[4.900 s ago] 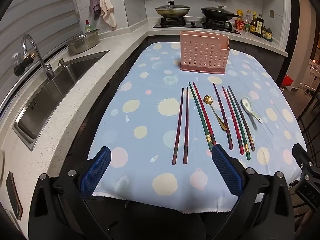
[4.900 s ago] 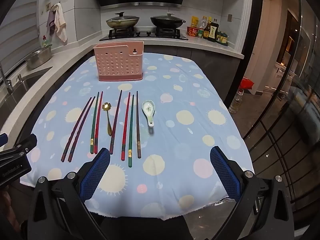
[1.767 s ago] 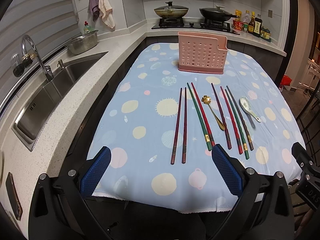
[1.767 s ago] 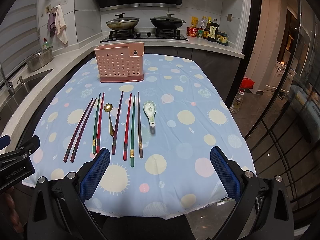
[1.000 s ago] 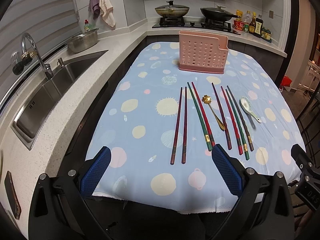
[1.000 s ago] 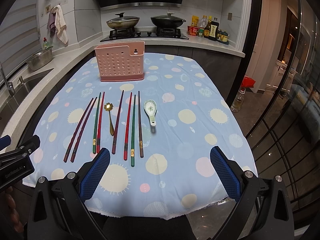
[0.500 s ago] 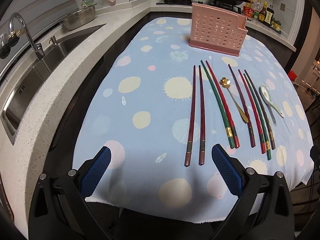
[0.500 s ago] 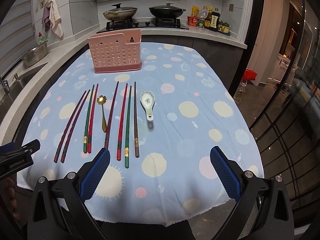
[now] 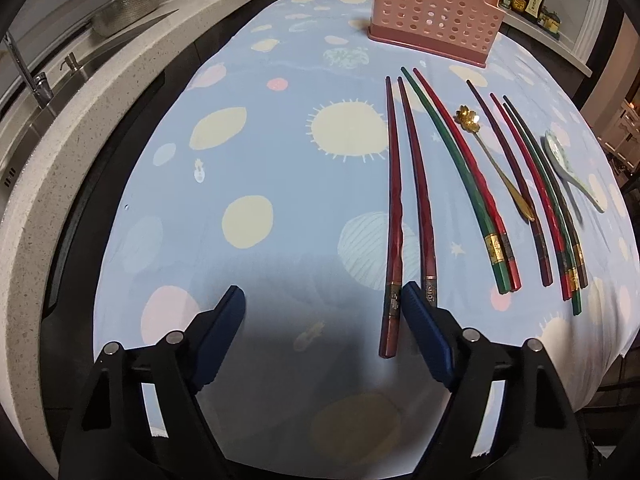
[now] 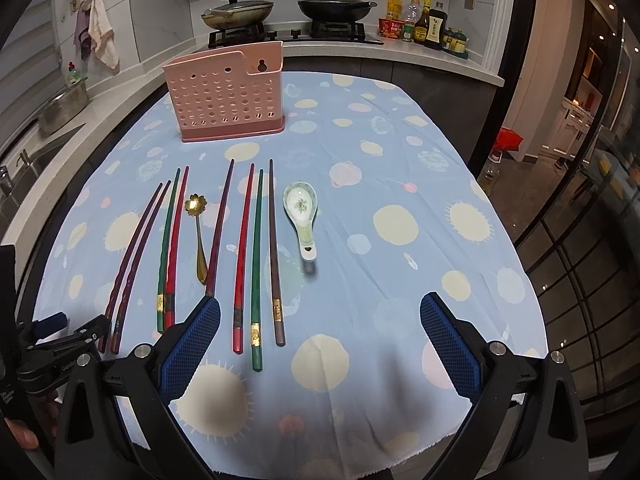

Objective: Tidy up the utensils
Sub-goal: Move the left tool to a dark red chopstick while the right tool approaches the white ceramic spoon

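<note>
Several chopsticks lie in a row on the blue spotted cloth (image 9: 256, 152). A gold flower spoon (image 9: 492, 160) and a ceramic spoon (image 10: 302, 212) lie among them. The pink perforated holder (image 10: 228, 96) stands upright at the far side. My left gripper (image 9: 324, 320) hangs low over the cloth with its jaws closing. The near end of the dark red chopstick pair (image 9: 394, 208) lies just inside its right finger (image 9: 424, 328), and the pads press on nothing. My right gripper (image 10: 320, 332) is open above the near ends of the red, green and brown chopsticks (image 10: 256, 264).
A stone counter with a sink and faucet (image 9: 28, 76) runs along the left, with a metal bowl (image 9: 128, 8) on it. Pans on the stove (image 10: 288, 12) and bottles (image 10: 424, 24) stand behind the holder. The cloth's front edge hangs just below both grippers. A hand (image 10: 24, 436) shows at the lower left.
The left gripper has come down and forward to the near ends of the dark red pair, and its jaws have narrowed. The right gripper has moved lower and closer to the table.
</note>
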Motion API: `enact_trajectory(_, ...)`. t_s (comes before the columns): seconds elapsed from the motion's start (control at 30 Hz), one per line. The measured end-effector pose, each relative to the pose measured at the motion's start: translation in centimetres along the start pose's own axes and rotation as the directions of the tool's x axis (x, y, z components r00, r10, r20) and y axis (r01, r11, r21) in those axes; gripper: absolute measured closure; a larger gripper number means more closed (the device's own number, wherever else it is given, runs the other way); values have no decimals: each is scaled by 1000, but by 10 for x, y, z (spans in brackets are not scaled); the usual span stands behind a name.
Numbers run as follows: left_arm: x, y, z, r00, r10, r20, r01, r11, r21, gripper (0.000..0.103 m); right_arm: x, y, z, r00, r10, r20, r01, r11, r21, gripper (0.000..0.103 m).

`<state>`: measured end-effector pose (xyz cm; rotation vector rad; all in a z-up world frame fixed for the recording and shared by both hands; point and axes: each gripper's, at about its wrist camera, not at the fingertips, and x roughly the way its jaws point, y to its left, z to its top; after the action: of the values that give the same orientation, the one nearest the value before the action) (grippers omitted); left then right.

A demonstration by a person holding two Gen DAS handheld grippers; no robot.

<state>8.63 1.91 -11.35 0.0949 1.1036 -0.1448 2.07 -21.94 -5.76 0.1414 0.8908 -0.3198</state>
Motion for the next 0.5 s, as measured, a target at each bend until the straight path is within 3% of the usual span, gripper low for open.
enact_trajectory(0.23,3,-8,-2,1000,-16,4,15,999,34,41,18,0,15,1000,6,-10,-6,1000,4,18)
enact_trajectory(0.3,2,-6,-1,1000,-21,8,20,999,37,52,23,-1,20,1000,14,-12,-14,1000,10,22)
enact_trajectory(0.4,1,-2,3,999,-32,11,31,999,33,76,37,-5,27,999,35,-29,-34,999,37,27)
enact_trajectory(0.43,1,-1,4,999,-39,11,39,999,28,80,42,-7,30,998,43,-40,-41,998,50,32)
enact_trajectory(0.47,1,1,6,999,-49,12,48,999,26,90,48,-9,32,997,50,-53,-46,997,63,39)
enact_trajectory(0.5,1,2,8,999,-53,10,53,998,23,92,54,-10,34,996,63,-65,-58,995,78,47)
